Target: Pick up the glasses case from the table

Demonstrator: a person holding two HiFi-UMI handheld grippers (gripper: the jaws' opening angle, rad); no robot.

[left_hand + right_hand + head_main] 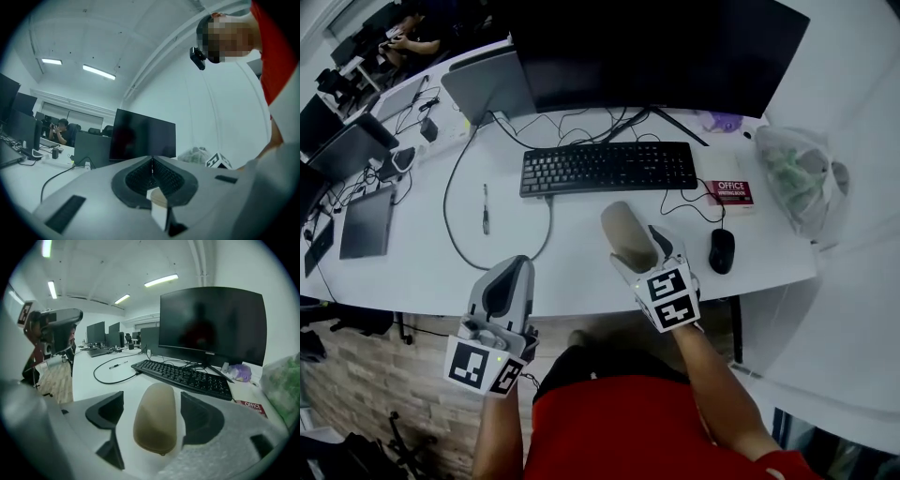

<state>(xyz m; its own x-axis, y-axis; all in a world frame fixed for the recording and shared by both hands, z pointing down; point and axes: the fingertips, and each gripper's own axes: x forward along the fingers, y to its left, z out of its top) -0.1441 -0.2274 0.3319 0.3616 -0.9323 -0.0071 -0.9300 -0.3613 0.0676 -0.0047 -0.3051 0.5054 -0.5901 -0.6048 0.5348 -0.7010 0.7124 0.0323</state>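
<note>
A tan, rounded glasses case lies on the white table just in front of the keyboard. My right gripper reaches over the table's front edge and straddles it. In the right gripper view the case sits lengthwise between the two dark pads, with a gap on each side, so the right gripper is open. My left gripper hangs at the table's front edge, left of the case. Its jaws meet with nothing between them, so the left gripper is shut.
A black keyboard and a dark monitor stand behind the case. To its right lie a black mouse, a red book and a plastic bag. A pen and a looping cable lie to the left.
</note>
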